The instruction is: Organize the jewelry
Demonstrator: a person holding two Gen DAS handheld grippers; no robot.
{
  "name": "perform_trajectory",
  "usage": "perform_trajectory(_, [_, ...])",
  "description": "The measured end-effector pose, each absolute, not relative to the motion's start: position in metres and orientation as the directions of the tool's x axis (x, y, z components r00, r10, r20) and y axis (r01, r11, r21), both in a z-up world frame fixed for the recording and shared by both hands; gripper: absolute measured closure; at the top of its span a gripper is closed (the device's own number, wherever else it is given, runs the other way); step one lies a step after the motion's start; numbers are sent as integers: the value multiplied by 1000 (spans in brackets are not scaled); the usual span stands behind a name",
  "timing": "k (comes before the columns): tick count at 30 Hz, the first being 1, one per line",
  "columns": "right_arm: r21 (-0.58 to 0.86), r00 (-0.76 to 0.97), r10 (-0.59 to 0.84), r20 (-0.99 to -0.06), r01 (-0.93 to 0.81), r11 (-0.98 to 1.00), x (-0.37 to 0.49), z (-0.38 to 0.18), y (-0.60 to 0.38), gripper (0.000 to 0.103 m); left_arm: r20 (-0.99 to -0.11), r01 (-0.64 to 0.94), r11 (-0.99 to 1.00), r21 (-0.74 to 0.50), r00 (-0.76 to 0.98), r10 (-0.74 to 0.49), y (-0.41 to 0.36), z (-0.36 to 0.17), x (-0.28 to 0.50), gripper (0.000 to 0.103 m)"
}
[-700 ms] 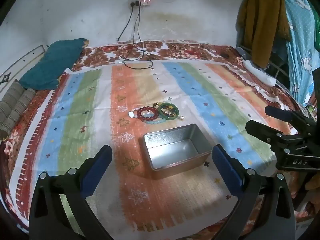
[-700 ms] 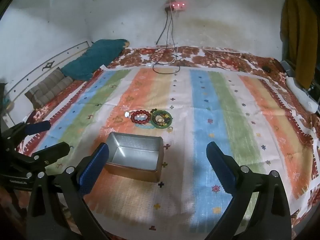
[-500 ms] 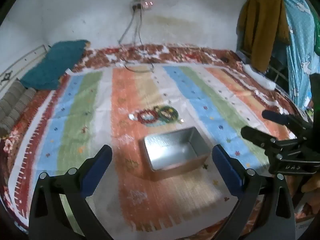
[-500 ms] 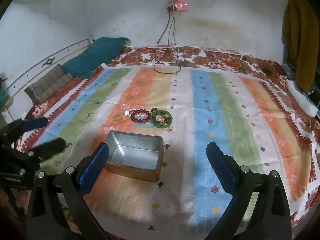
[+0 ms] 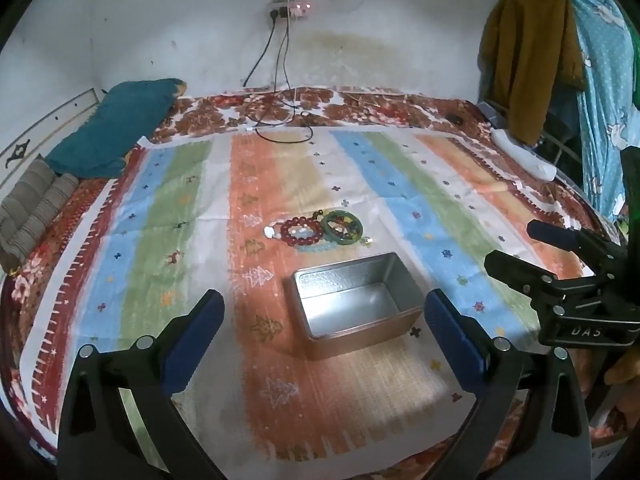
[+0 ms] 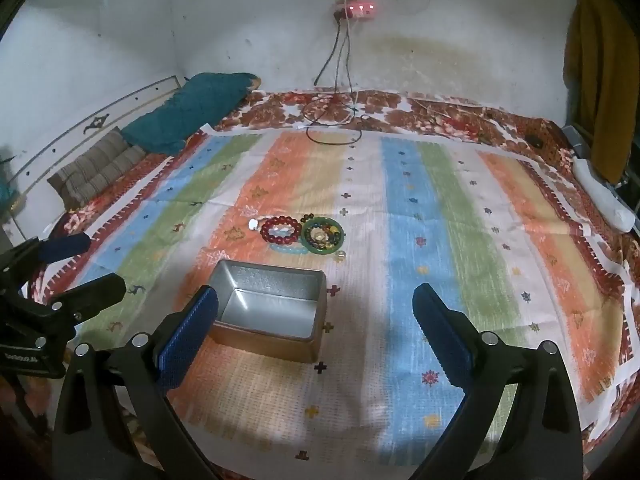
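Tin (image 5: pixel 352 306) sat open with nothing inside, one box on the striped cloth (image 5: pixel 168 208). Just beyond it lay the jewelry: one red bead bracelet (image 5: pixel 301 231), one green bangle (image 5: pixel 342 227). Nothing there had shifted since earlier. My left gripper (image 5: pixel 320 328) and right gripper (image 6: pixel 314 322) hung released, both gaping.

left gripper (image 5: pixel 322 334): black frame, blue ribbed pads, silver screws | right gripper (image 6: pixel 314 330): same build, white "DAS" marking on its body | bare fingers behind it
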State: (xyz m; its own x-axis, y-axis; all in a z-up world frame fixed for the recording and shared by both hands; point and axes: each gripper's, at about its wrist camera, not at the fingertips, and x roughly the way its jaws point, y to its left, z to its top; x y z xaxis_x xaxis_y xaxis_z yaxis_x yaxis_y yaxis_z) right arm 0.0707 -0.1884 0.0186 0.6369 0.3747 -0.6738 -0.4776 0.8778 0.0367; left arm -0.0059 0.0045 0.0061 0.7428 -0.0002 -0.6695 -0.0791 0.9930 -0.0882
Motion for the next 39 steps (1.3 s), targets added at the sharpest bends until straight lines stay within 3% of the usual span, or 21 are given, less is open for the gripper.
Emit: perform_trajectory(39, [38,625,357,-694,-463,885,76,13,-184,4,-679,-116,991,-63,733,43,8,-1,-7,6])
